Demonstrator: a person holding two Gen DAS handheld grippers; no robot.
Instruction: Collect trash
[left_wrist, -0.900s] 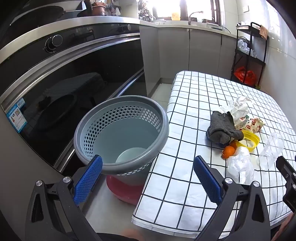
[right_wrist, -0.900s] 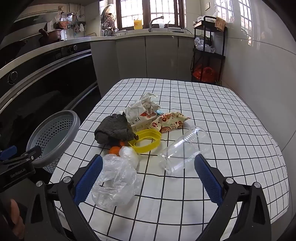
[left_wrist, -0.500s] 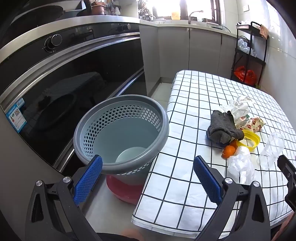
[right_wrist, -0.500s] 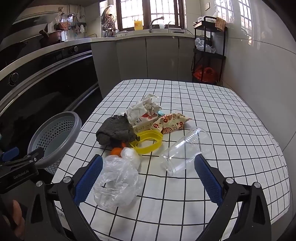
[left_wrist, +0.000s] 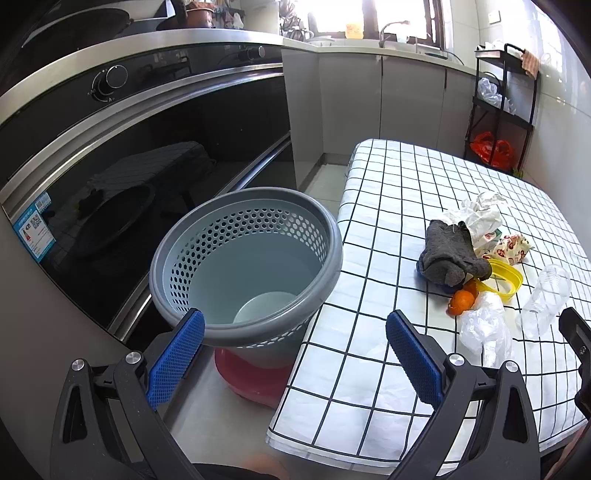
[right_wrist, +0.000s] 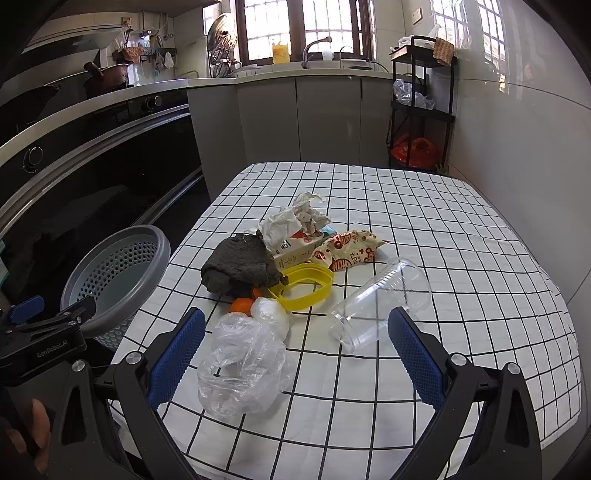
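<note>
Starting well meant taking the plastic bag (right_wrist: 245, 363) first: it lay nearest the table's (right_wrist: 461, 258) front edge, between the wide, empty right claw's (right_wrist: 295, 356) fingers. The left claw (left_wrist: 295, 360), wide too, hovered at the basket (left_wrist: 247, 264) beside the table's left edge.

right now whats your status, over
Left tool open, empty, by the basket. Right tool open over the plastic bag. Trash all on table, basket empty, nothing blocking.
</note>
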